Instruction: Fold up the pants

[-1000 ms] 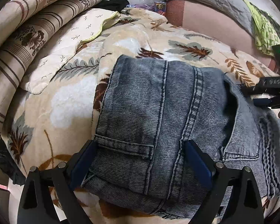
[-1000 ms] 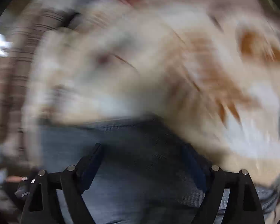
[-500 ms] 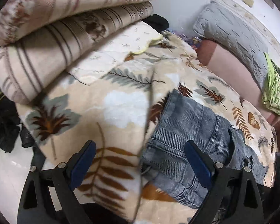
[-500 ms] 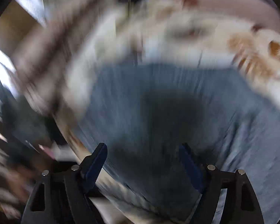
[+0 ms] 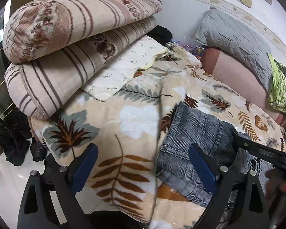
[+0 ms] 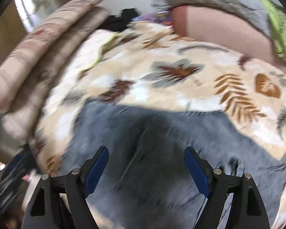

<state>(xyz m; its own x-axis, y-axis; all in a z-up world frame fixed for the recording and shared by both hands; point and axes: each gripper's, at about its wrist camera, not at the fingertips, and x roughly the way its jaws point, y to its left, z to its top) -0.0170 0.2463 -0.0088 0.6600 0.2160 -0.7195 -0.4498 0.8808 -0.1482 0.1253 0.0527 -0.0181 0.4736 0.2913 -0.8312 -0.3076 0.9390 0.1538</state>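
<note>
On one leaf-print blanket (image 5: 135, 118), one folded jeans (image 5: 196, 139), two spread, empty hand-held grippers (image 5: 143, 164) (image 6: 145, 168).

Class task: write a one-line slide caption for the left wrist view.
Open left gripper above leaf-print blanket, folded jeans lying beside it.

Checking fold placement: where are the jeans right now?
The folded jeans lie on the leaf-print blanket, lower right in the left wrist view, right of the striped quilts.
</note>
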